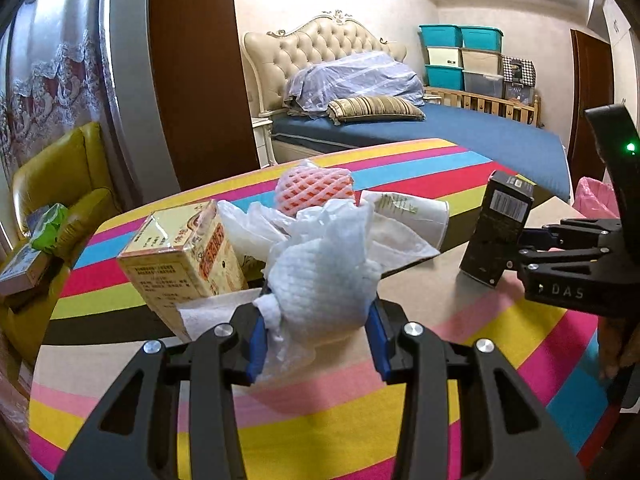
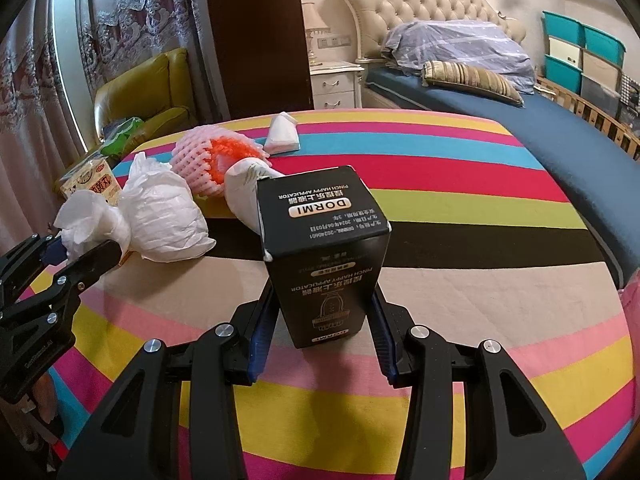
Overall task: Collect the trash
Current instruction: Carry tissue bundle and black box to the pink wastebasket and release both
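Left wrist view: left gripper (image 1: 316, 316) pinches a tissue wad (image 1: 320, 280); at 3 o'clock the right gripper (image 1: 516, 250) clamps the upright box (image 1: 496, 232), probably nearer the pink bag (image 1: 592, 198).

The tablecloth (image 2: 460, 208) runs in stripes of yellow, pink, blue, red, green, black and beige. A black box (image 2: 324, 248) carries white and gold lettering. At its ten o'clock lie a pink-and-orange foam net (image 2: 208, 156) and a white crumpled tissue (image 1: 320, 280); the yellow carton (image 1: 188, 256) bears red print.
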A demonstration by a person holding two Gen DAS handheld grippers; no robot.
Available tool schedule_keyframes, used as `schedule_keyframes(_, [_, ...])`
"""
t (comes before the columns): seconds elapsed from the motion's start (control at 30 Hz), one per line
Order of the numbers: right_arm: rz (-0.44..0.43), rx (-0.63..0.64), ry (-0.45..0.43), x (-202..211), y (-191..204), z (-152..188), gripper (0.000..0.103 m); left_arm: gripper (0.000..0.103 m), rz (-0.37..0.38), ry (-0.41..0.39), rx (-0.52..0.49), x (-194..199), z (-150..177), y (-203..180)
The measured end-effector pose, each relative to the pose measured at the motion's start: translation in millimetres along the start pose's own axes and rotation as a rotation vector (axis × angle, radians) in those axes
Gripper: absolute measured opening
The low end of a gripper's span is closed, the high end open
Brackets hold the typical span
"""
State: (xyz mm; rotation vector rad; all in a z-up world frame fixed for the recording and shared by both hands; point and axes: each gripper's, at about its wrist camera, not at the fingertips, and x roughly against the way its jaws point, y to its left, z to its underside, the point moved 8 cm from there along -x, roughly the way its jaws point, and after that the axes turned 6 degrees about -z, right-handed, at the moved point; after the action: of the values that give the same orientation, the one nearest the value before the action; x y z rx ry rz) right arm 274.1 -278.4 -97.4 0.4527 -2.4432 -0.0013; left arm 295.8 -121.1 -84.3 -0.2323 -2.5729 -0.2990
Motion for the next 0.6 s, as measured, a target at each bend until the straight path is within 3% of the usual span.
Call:
schedule_keyframes(0.33, [0.048, -0.025, -0.016, 29.6, -24.8, 19.8, 0.042, 0.04, 0.043, -0.003, -0.078, 14.0, 2.6, -37.4])
schedule_keyframes(0.6, [0.065, -0.064, -0.048, 52.6, -54.6, 32.6, 0.042, 0.04, 0.138, 0.025, -0.059, 19.6, 7.4, -64.3])
